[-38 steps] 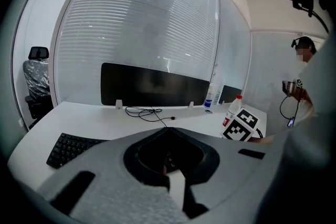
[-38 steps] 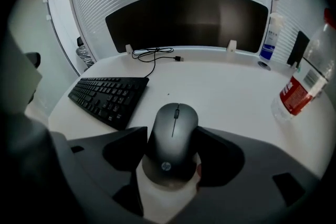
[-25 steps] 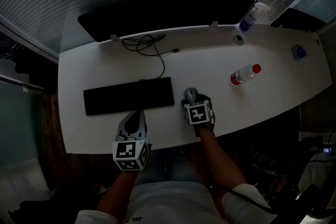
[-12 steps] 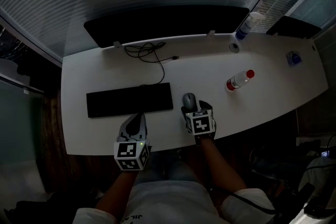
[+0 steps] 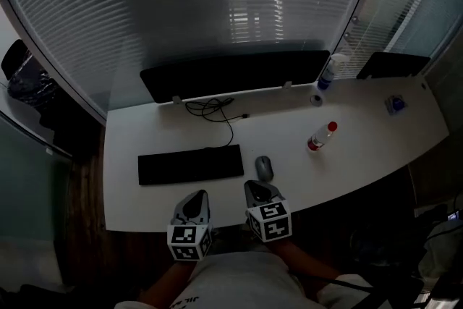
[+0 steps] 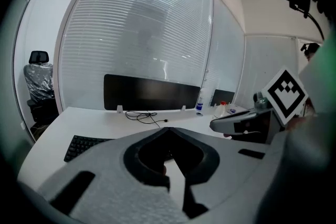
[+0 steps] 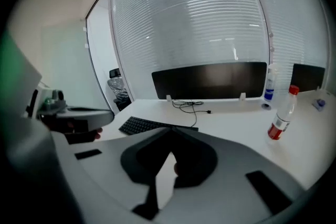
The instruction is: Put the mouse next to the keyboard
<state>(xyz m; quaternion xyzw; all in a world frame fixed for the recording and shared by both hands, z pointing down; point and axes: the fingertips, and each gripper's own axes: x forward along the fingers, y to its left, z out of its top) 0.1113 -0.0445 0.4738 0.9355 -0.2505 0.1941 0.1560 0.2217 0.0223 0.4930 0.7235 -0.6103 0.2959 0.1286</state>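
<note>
The grey mouse (image 5: 264, 168) lies on the white table (image 5: 376, 148), just right of the black keyboard (image 5: 189, 164) and a small gap from it. My right gripper (image 5: 256, 190) hangs a little nearer than the mouse, at the table's front edge, clear of it, jaws shut and empty. My left gripper (image 5: 196, 200) is beside it, in front of the keyboard, also shut with nothing held. In the right gripper view the jaws (image 7: 170, 130) meet at their tips, with the keyboard (image 7: 144, 124) beyond. The left gripper view shows closed tips (image 6: 169, 128) too. The jaws hide the mouse in both gripper views.
A clear bottle with a red cap (image 5: 320, 137) lies right of the mouse. A spray bottle (image 5: 327, 72) stands at the back beside a long black panel (image 5: 235, 74). A loose black cable (image 5: 213, 108) lies behind the keyboard. A small blue thing (image 5: 394, 104) sits far right.
My right gripper was over the mouse; it has drawn back to the front edge, leaving the mouse on the table. The head view has lifted and pulled back.
</note>
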